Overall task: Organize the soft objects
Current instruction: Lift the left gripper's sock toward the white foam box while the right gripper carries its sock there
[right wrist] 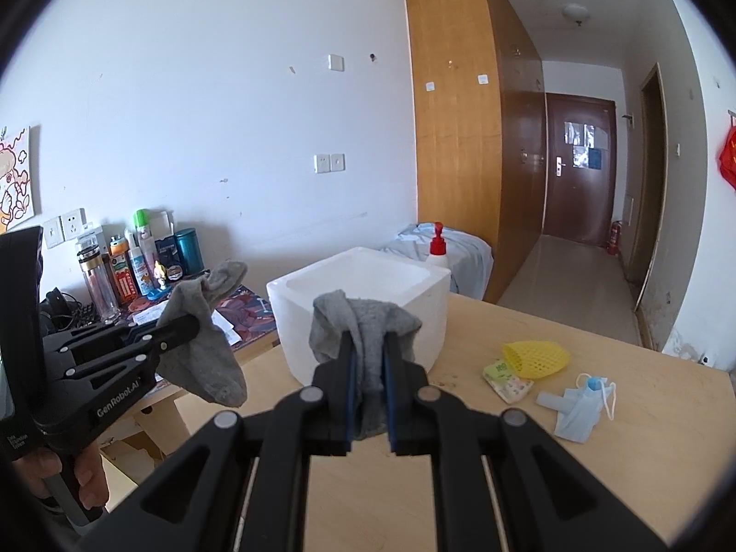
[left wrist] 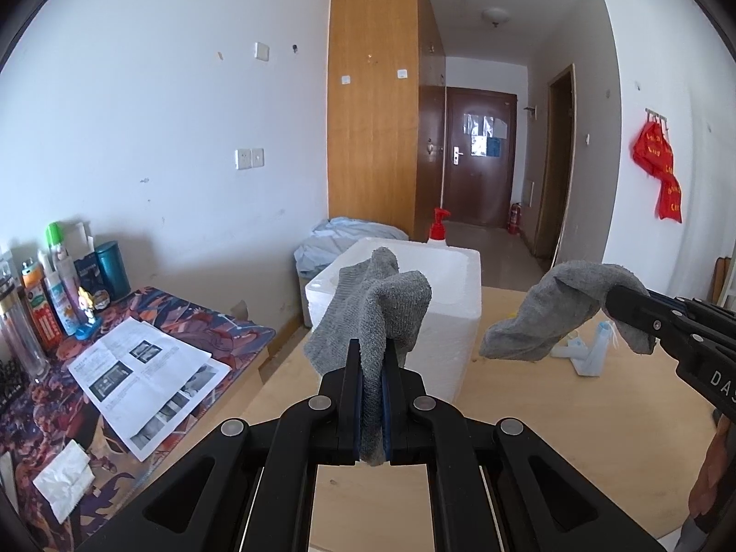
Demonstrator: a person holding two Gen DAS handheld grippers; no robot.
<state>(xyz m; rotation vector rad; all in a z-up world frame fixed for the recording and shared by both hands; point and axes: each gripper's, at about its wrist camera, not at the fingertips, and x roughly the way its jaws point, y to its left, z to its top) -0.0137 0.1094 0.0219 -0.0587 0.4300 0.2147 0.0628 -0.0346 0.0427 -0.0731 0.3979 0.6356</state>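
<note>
Each gripper is shut on a grey sock above the wooden table (right wrist: 621, 469). In the left wrist view my left gripper (left wrist: 372, 345) pinches one grey sock (left wrist: 382, 303), which bunches up over the fingertips in front of the white foam box (left wrist: 451, 276). My right gripper (left wrist: 614, 301) comes in from the right with the other grey sock (left wrist: 547, 317) draped from its tip. In the right wrist view my right gripper (right wrist: 368, 338) clamps its sock (right wrist: 368, 317) before the foam box (right wrist: 368, 285). My left gripper (right wrist: 191, 322) holds its sock (right wrist: 207, 363) at the left.
On the table to the right lie a yellow mesh sleeve (right wrist: 533, 356), a small packet (right wrist: 508, 379) and a blue face mask (right wrist: 579, 409). A red pump bottle (right wrist: 437, 241) stands behind the box. A side desk (left wrist: 152, 322) with bottles and papers is at the left.
</note>
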